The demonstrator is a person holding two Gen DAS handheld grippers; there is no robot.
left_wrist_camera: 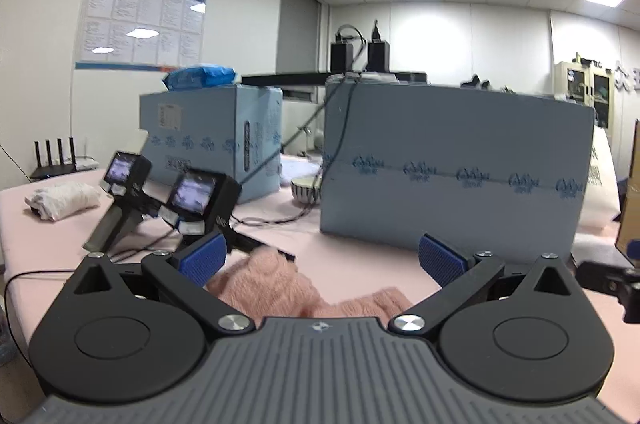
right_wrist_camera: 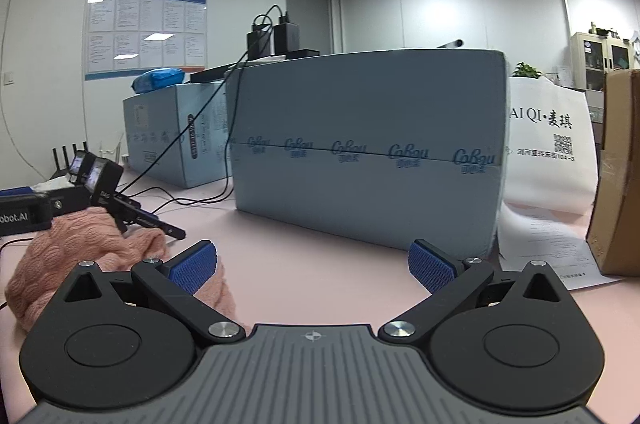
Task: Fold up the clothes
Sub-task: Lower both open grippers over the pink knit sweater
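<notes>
Currently both the left gripper (left_wrist_camera: 322, 260) and right gripper (right_wrist_camera: 312, 264) gape wide, holding nothing. Closing on the bunched pink sweater (left_wrist_camera: 276, 284) risks pinching several layers, or snagging the spare grippers (left_wrist_camera: 192, 202) just behind.

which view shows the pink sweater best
The right wrist view: the pink sweater shows as a large bunched heap at left, knit texture visible. In the left wrist view, the tool body hides much of it.

A pink table (right_wrist_camera: 320, 264) is carrying a crumpled pink sweater (left_wrist_camera: 272, 284) at its near edge, with two handheld devices (left_wrist_camera: 192, 200) and their black cables lying just behind it. Two large blue boxes (right_wrist_camera: 368, 152) are standing further back with a striped bowl (left_wrist_camera: 306, 190) sitting between them. A folded white cloth (left_wrist_camera: 64, 200) is resting at the far left by a router (left_wrist_camera: 56, 160), and a white bag (right_wrist_camera: 548, 152), papers (right_wrist_camera: 556, 244) and a brown carton (right_wrist_camera: 620, 176) are sitting at the right.
</notes>
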